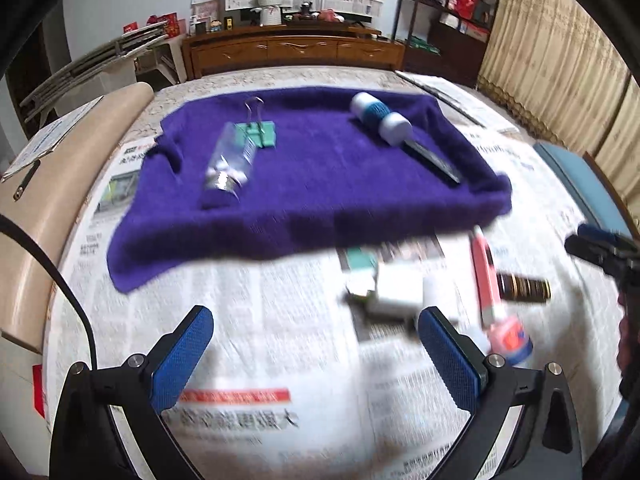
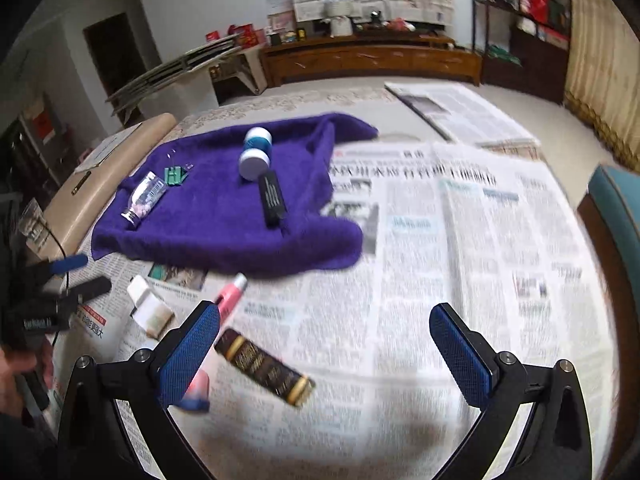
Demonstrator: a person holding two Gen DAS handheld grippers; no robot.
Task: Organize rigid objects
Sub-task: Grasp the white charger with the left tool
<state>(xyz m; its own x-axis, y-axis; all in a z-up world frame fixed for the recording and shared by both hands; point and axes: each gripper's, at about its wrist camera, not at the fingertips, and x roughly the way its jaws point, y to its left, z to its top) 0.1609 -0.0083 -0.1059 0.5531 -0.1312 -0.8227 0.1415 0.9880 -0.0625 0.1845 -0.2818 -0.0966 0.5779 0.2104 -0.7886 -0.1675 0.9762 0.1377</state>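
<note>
Purple towel [image 1: 312, 184] serves as the sorting spot, four items on it already.
Clip [image 1: 260, 134], vial [image 1: 230, 162], jar [image 1: 380, 116] and black stick [image 1: 434, 160] lie there; the box [image 2: 150, 308], pink tube [image 2: 230, 294] and brown tube [image 2: 264, 366] wait on newspaper [image 2: 440, 260] nearer. Left tongs [image 1: 316, 348] and right tongs [image 2: 324, 348] gape wide, empty, likely choosing the next pick.

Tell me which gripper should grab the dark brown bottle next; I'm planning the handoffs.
Right, probably. The dark brown bottle lies just ahead of the right gripper, whose jaws are open. The left gripper, also open, faces the white box.
</note>
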